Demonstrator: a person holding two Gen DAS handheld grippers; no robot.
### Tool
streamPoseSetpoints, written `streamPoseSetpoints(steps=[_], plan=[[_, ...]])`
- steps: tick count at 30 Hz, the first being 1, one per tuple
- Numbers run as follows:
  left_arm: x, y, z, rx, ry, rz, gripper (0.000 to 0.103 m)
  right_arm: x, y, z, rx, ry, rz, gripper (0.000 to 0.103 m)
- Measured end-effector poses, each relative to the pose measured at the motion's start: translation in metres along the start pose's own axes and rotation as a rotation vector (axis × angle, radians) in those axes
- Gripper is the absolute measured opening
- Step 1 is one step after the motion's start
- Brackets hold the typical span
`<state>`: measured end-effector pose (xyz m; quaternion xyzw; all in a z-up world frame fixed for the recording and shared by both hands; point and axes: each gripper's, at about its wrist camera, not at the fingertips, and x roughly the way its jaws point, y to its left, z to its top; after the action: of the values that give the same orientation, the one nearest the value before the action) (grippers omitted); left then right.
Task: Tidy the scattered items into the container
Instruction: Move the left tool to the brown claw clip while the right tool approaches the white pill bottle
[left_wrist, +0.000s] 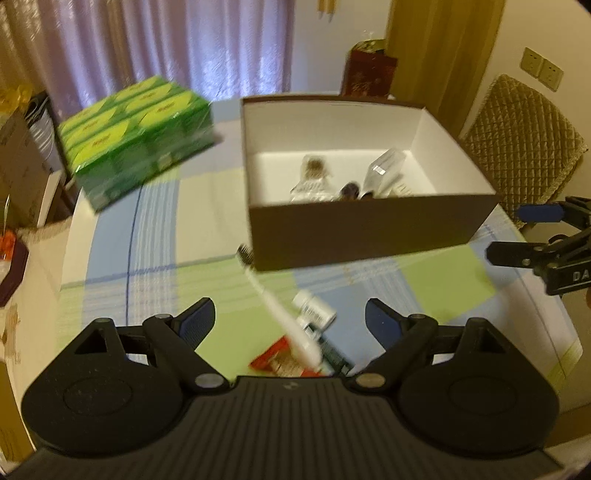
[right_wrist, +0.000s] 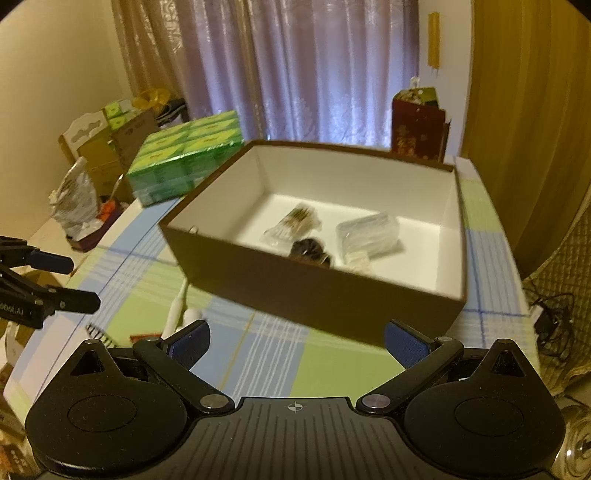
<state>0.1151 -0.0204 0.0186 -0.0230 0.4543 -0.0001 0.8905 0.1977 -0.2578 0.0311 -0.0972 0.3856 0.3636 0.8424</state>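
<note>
Holding our left gripper (left_wrist: 290, 317) wide open and empty, we see a white toothbrush (left_wrist: 280, 314) lying on the table between its fingers. A small white bottle (left_wrist: 314, 308) touches the toothbrush on the right. A red packet (left_wrist: 277, 360) lies under the near end of the toothbrush.

Our right gripper (right_wrist: 295, 341) is wide open too and holds nothing. It hangs just near the brown box (right_wrist: 325, 299).

The box sits on the checked cloth (left_wrist: 155, 258), far from the toothbrush handle. Inside we see a clear bag (right_wrist: 369, 232), a small packet (right_wrist: 293, 223) and a dark round thing (right_wrist: 308, 251).

A green pack (left_wrist: 136, 136) sits far left.
</note>
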Motion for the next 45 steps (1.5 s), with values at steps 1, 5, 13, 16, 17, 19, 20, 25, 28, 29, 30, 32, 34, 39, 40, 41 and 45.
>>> streamPoseSetpoints(steps=[1, 5, 13, 16, 17, 19, 20, 25, 28, 29, 30, 32, 34, 39, 40, 41, 45], plan=[[0.000, 0.003, -0.006, -0.006, 0.003, 0.004, 0.084, 0.002, 0.002, -0.004, -0.005, 0.006, 0.008, 0.103], [0.001, 0.009, -0.032, -0.007, 0.029, -0.004, 0.081, 0.014, 0.010, -0.020, -0.018, 0.054, 0.043, 0.103], [0.012, 0.005, -0.069, 0.047, 0.076, -0.005, 0.081, 0.036, 0.022, -0.043, -0.023, 0.141, 0.057, 0.103], [0.015, 0.001, -0.074, 0.076, 0.068, -0.007, 0.081, 0.040, 0.023, -0.047, -0.021, 0.162, 0.055, 0.103], [0.016, 0.000, -0.074, 0.092, 0.063, -0.006, 0.081, 0.042, 0.023, -0.048, -0.019, 0.169, 0.055, 0.103], [0.017, -0.002, -0.074, 0.129, 0.048, -0.005, 0.080, 0.043, 0.023, -0.049, -0.015, 0.176, 0.055, 0.103], [0.017, -0.003, -0.072, 0.146, 0.039, -0.008, 0.078, 0.043, 0.023, -0.049, -0.013, 0.178, 0.053, 0.103], [0.023, -0.005, -0.065, 0.204, 0.009, -0.056, 0.071, 0.046, 0.021, -0.049, 0.000, 0.183, 0.048, 0.103], [0.035, -0.002, -0.065, 0.196, 0.032, -0.094, 0.067, 0.047, 0.019, -0.048, 0.008, 0.187, 0.043, 0.103], [0.039, -0.001, -0.066, 0.191, 0.041, -0.093, 0.066, 0.047, 0.019, -0.048, 0.010, 0.189, 0.043, 0.103], [0.042, 0.002, -0.067, 0.186, 0.047, -0.084, 0.063, 0.048, 0.019, -0.048, 0.011, 0.190, 0.042, 0.103], [0.047, 0.011, -0.071, 0.163, 0.071, -0.083, 0.062, 0.048, 0.020, -0.048, 0.012, 0.194, 0.042, 0.103], [0.051, 0.023, -0.077, 0.134, 0.093, -0.076, 0.062, 0.050, 0.021, -0.048, 0.011, 0.200, 0.043, 0.103], [0.044, 0.047, -0.088, 0.100, 0.085, -0.053, 0.062, 0.055, 0.026, -0.046, -0.005, 0.210, 0.054, 0.103], [0.042, 0.049, -0.088, 0.104, 0.077, -0.052, 0.062, 0.057, 0.027, -0.046, -0.009, 0.212, 0.057, 0.103], [0.039, 0.051, -0.088, 0.112, 0.069, -0.051, 0.062, 0.058, 0.029, -0.046, -0.013, 0.214, 0.060, 0.103], [0.039, 0.054, -0.084, 0.183, 0.057, -0.053, 0.063, 0.064, 0.036, -0.044, -0.034, 0.223, 0.066, 0.103]])
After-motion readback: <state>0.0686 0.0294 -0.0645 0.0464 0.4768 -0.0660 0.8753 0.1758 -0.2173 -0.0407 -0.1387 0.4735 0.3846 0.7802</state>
